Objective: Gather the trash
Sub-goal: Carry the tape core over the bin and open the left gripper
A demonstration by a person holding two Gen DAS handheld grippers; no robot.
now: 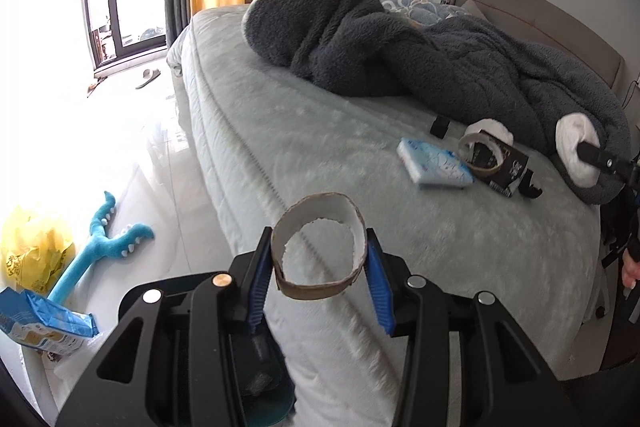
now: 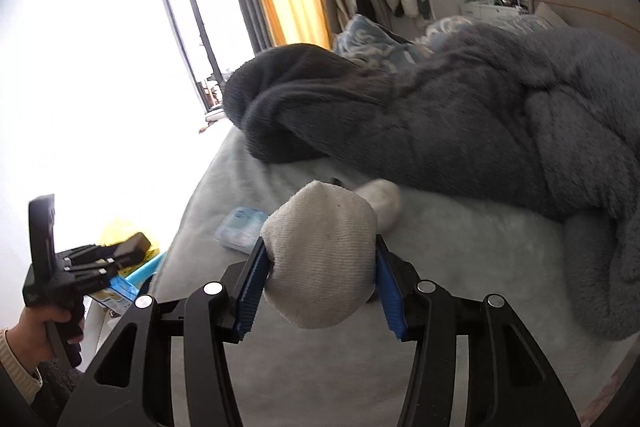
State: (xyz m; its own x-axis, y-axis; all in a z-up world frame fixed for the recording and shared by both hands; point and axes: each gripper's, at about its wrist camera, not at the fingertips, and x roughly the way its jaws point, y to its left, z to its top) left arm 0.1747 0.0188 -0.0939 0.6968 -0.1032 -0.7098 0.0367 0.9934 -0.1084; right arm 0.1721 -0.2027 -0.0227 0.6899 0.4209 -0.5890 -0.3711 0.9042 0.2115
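Left gripper (image 1: 318, 267): jaws clamped on a flattened brown cardboard tape ring (image 1: 318, 251), held above the pale green bed's (image 1: 320, 155) near edge. Right gripper (image 2: 320, 279): jaws clamped on a crumpled white tissue wad (image 2: 320, 259) over the bed.

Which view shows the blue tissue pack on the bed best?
The left wrist view: the blue tissue pack lies in full view on the bed. The right wrist view shows only a blurred corner of it behind the white wad.

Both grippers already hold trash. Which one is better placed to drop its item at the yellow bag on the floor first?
Probably the left hand-held gripper: it holds the cardboard ring near the bed edge, with the yellow bag below left. The right hand-held gripper, holding the white wad, is over the bed.
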